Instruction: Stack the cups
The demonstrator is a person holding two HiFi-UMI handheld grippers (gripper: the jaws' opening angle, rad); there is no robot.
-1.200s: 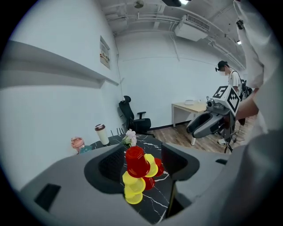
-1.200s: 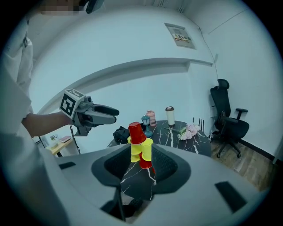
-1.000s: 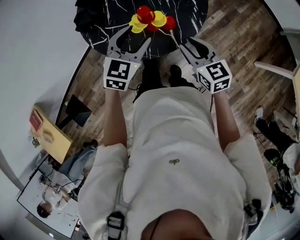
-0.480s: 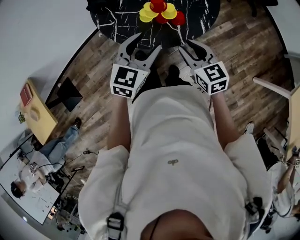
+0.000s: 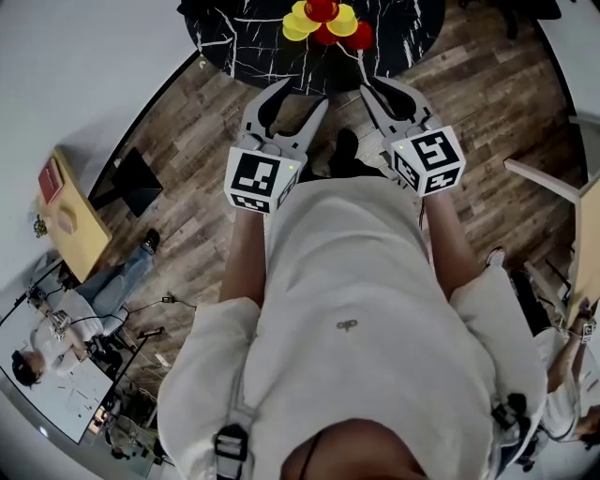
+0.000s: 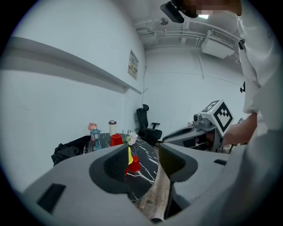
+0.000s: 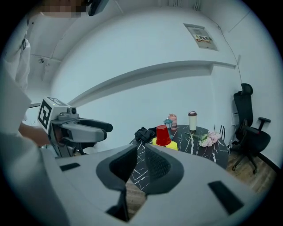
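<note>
**Both grippers empty, short of the cups**

In the head view the left gripper (image 5: 302, 94) and the right gripper (image 5: 382, 87) are held out side by side over the wood floor (image 5: 187, 141). Their tips reach about to the near rim of the round black marble table (image 5: 244, 42). The cups (image 5: 323, 21) form a red and yellow cluster on that table. The top edge of the frame cuts them off, so their number cannot be made out.

In the left gripper view the fingers (image 6: 170, 161) stand wide apart with nothing between them, and they have just been closing a little. Through the gap an upturned red cup (image 6: 134, 164) shows on the table. A yellow cup (image 6: 129, 155) beside it on the left is mostly hidden behind the left finger. Farther off are a second red cup (image 6: 116, 140), some flowers (image 6: 131, 139), a lidded takeaway cup (image 6: 112, 128) and a black bag (image 6: 70, 150), with an office chair (image 6: 146, 119) beyond the table.

In the right gripper view the fingers (image 7: 154, 165) have just been closing. They are nearly together, with only a thin slit between them and nothing in it. Beyond them a high red cup (image 7: 162, 135) stands over yellow cups (image 7: 170, 145), whose lower parts the right finger hides.
</note>
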